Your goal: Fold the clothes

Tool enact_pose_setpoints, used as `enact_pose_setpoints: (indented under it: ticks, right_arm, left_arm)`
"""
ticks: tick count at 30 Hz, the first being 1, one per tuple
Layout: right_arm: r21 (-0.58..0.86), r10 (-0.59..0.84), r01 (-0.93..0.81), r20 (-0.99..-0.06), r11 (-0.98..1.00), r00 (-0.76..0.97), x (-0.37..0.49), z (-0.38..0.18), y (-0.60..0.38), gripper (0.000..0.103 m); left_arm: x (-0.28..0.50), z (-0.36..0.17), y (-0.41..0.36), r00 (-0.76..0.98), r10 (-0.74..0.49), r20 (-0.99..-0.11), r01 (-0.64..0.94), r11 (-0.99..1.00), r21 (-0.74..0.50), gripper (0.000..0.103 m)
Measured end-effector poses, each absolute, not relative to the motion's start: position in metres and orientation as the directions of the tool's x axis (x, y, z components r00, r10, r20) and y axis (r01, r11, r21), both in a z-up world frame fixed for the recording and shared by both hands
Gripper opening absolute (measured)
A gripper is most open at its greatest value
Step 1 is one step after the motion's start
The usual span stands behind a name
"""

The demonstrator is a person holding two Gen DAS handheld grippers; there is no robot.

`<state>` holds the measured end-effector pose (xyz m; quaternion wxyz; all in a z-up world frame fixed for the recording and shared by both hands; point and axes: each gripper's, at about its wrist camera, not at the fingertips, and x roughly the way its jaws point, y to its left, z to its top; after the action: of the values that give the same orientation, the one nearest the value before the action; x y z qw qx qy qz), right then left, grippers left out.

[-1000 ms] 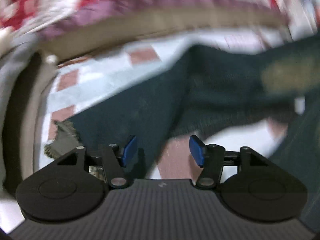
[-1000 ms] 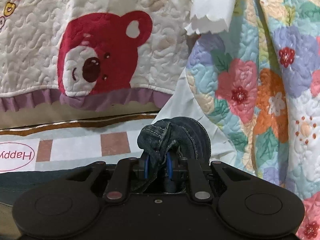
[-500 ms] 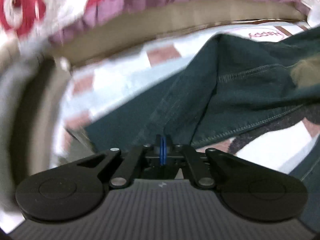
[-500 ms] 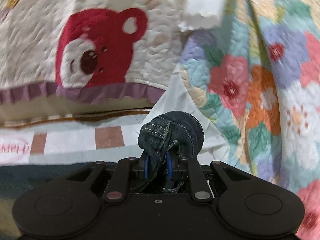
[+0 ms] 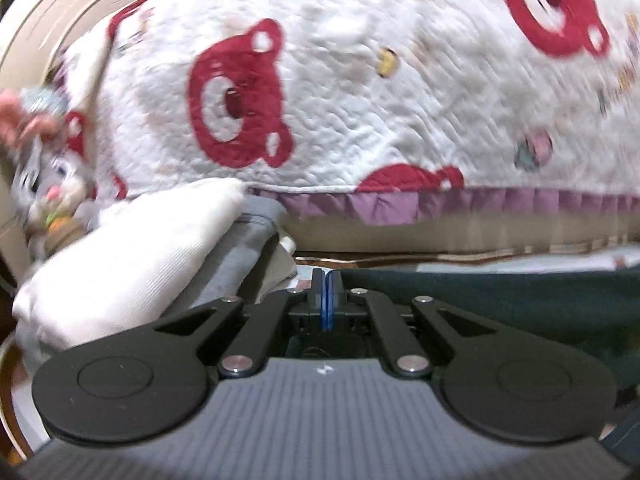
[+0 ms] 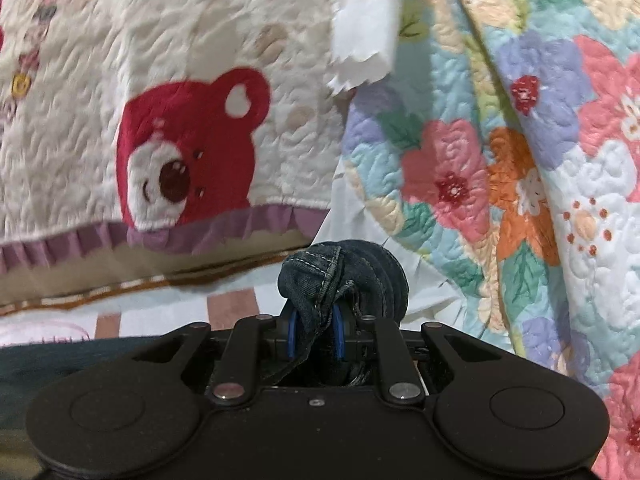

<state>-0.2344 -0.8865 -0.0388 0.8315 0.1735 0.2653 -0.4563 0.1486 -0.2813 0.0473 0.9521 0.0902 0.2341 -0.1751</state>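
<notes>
Far left in the left wrist view, blurred: a grey plush toy (image 5: 44, 184). Just right of it, a folded white cloth (image 5: 132, 264) resting on a grey cloth (image 5: 244, 248). Behind and above, spanning the width, a white bear quilt (image 5: 360, 100) with red bear heads and a purple ruffle along its lower hem. At centre, the left gripper (image 5: 327, 280), jaws clenched, blue pads pressed flat together; cannot tell whether any fabric is pinched between them. From there to the right edge, the dark jeans (image 5: 500, 296), stretched out behind and beneath the gripper's arms.

In the right wrist view, on the left, the same bear quilt (image 6: 120, 80), hanging above a pink-checked sheet (image 6: 232, 304). At centre, the right gripper (image 6: 314, 332), jaws grasping a thick bunched fold of the jeans (image 6: 344, 276), denim bulging up above the pads. Above that, a white scalloped cloth (image 6: 364, 40). On the right, a floral quilt (image 6: 520, 160).
</notes>
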Motion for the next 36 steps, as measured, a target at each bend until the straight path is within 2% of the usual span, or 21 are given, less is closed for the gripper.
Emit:
enact_pose_setpoints:
  ticks: [7,11,13,15,16,17,18,20,21,23,25,28,36]
  right_arm:
    - [0.253,-0.647,0.842,-0.547,0.477,0.531,-0.258,-0.03,-0.892,0.019]
    - [0.349,-0.626,0.83,-0.546,0.435,0.557,-0.257,-0.028,-0.91,0.018]
    - [0.353,-0.632,0.834,-0.544,0.423,0.551,-0.249,-0.029,-0.924,0.018]
    - [0.351,-0.59,0.815,-0.564,0.461,0.577,-0.232,-0.039,-0.945,0.026]
    - [0.316,-0.591,0.829,-0.588,0.461,0.552,-0.223,-0.045,-0.95,0.041]
    - [0.25,-0.62,0.865,-0.614,0.434,0.489,-0.214,-0.05,-0.948,0.054]
    - [0.212,-0.644,0.879,-0.611,0.427,0.46,-0.21,-0.055,-0.939,0.054]
    - [0.16,-0.683,0.89,-0.588,0.427,0.433,-0.206,-0.063,-0.919,0.058]
    - [0.131,-0.673,0.877,-0.592,0.462,0.443,-0.201,-0.069,-0.905,0.058]
    - [0.073,-0.631,0.829,-0.612,0.554,0.476,-0.189,-0.08,-0.873,0.058]
    - [0.017,-0.587,0.769,-0.635,0.639,0.503,-0.177,-0.091,-0.842,0.058]
    - [-0.033,-0.516,0.67,-0.667,0.741,0.537,-0.147,-0.099,-0.792,0.058]
    - [0.08,-0.305,0.514,-0.723,0.854,0.619,-0.048,-0.108,-0.673,0.059]
  left_arm:
    - [0.134,0.042,-0.275,0.865,-0.211,-0.455,0.268,0.961,0.064,0.001]
    - [0.158,0.038,-0.291,0.859,-0.197,-0.472,0.259,0.963,0.069,0.001]
    - [0.181,0.032,-0.31,0.86,-0.195,-0.472,0.277,0.955,0.11,0.001]
    - [0.209,0.014,-0.336,0.861,-0.197,-0.47,0.315,0.931,0.187,0.002]
    - [0.222,-0.003,-0.352,0.839,-0.214,-0.5,0.364,0.904,0.224,0.013]
    - [0.23,-0.021,-0.362,0.804,-0.223,-0.551,0.414,0.875,0.25,0.038]
    - [0.232,-0.038,-0.368,0.777,-0.207,-0.594,0.434,0.861,0.267,0.044]
    - [0.233,-0.069,-0.376,0.723,-0.189,-0.664,0.471,0.838,0.275,0.047]
    - [0.23,-0.08,-0.372,0.703,-0.215,-0.677,0.485,0.842,0.236,0.048]
    - [0.226,-0.097,-0.363,0.656,-0.251,-0.712,0.482,0.865,0.139,0.057]
    - [0.226,-0.109,-0.356,0.593,-0.273,-0.757,0.463,0.885,0.045,0.057]
    - [0.226,-0.118,-0.349,0.565,-0.288,-0.773,0.425,0.905,-0.026,0.057]
    - [0.213,-0.12,-0.285,0.537,-0.323,-0.779,0.209,0.946,-0.248,0.059]
